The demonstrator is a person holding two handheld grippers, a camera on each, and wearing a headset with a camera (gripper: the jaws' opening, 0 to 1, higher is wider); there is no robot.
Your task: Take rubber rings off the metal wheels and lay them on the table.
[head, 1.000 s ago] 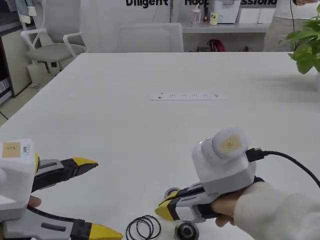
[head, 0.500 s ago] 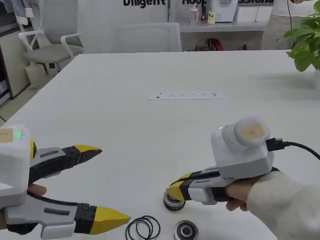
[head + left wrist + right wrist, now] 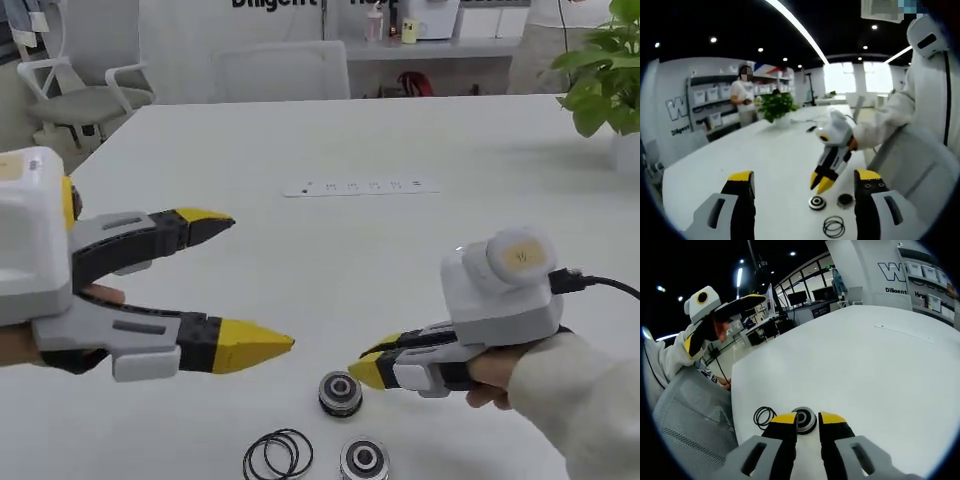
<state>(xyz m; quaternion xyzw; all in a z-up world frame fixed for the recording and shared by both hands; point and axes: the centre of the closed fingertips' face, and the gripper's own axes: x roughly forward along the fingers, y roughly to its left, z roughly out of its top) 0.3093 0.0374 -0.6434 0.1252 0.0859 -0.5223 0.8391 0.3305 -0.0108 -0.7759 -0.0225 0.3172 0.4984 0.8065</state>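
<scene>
Left tool (image 3: 260,282): jaws spread wide, holding nothing, raised above the white surface (image 3: 330,250). Right tool (image 3: 366,365): jaws parted by a narrow gap, gripping nothing, tips low over the surface, with one metal wheel (image 3: 340,392) standing just ahead of them; contact cannot be told. A second metal wheel (image 3: 363,460) sits near the first, on the person's side of the right tool's tips, and loose rubber rings (image 3: 278,455) lie flat just beside it, below the left tool's lower jaw.
</scene>
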